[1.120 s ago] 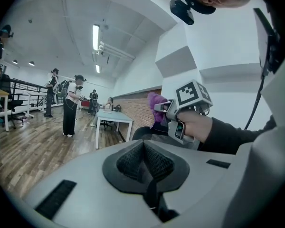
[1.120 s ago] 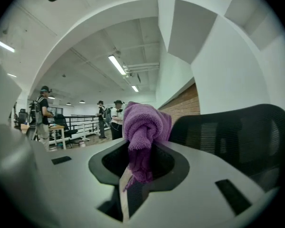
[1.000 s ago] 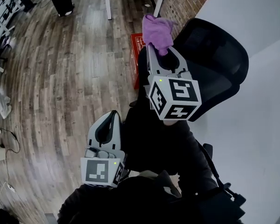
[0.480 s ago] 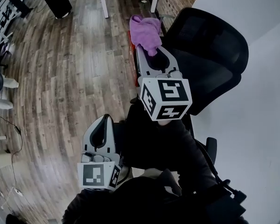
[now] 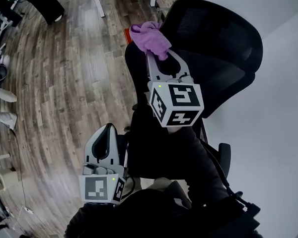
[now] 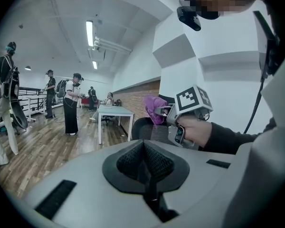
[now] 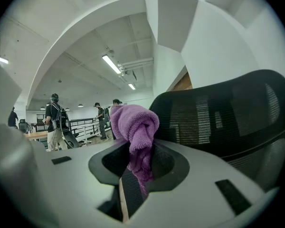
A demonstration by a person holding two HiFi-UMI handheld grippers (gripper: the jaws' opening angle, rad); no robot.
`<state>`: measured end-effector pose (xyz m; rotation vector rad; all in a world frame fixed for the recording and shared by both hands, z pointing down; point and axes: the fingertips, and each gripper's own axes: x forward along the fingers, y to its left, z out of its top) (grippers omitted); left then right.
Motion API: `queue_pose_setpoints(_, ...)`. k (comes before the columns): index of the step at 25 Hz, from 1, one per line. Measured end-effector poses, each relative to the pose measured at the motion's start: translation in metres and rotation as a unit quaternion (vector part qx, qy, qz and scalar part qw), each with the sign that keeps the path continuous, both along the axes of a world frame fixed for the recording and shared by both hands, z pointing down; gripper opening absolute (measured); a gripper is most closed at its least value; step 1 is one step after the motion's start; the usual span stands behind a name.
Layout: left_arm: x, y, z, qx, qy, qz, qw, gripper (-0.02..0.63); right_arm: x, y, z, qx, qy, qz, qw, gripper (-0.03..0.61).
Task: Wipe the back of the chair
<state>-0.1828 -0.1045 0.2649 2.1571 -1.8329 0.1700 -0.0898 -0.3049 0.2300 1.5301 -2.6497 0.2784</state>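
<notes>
Wood plank floor (image 5: 54, 83). Brick wall (image 6: 135, 96) far side, white wall (image 5: 268, 143) close by. White vaulted ceiling (image 6: 61, 13) w/ strip lights (image 6: 90, 32). White table (image 6: 113, 112) in bkgd, railing (image 7: 85, 125) behind, several ppl (image 6: 71, 103) standing.

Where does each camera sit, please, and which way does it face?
Head view: on the person's head, looking down at the chair back; left tool, right tool and sleeve show.
Left gripper view: on the left tool, facing across the room; its shut jaws and the right hand show.
Right gripper view: on the right tool, facing the chair back; jaws shut on the purple cloth.
Shared: all show that cloth.
</notes>
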Motion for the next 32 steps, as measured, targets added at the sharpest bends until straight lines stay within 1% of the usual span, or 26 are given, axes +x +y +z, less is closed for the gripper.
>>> queue_pose_setpoints(5,0.029,-0.015,0.011,-0.006,-0.012,0.023,0.9996,0.004,0.022,-0.003,0.012,0.004,-0.008,-0.001,1.000,0.103)
queue_pose_setpoints(9,0.050,-0.024,0.017,-0.007,-0.018,0.035,0.9992,0.003,0.050,-0.012,0.020,0.005,-0.005,0.014,1.000,0.103)
queue_pose_setpoints(20,0.118,-0.034,0.028,-0.011,-0.029,0.086,0.9958,0.004,0.154,-0.026,0.040,-0.005,-0.004,0.091,0.996,0.103)
queue_pose_setpoints(27,0.154,-0.037,0.030,-0.014,-0.036,0.123,0.9917,0.004,0.211,-0.022,0.043,-0.003,-0.005,0.136,0.991,0.103)
queue_pose_setpoints(32,0.188,-0.037,0.028,-0.011,-0.038,0.152,0.9876,0.005,0.259,-0.014,0.042,-0.002,-0.004,0.167,0.986,0.103)
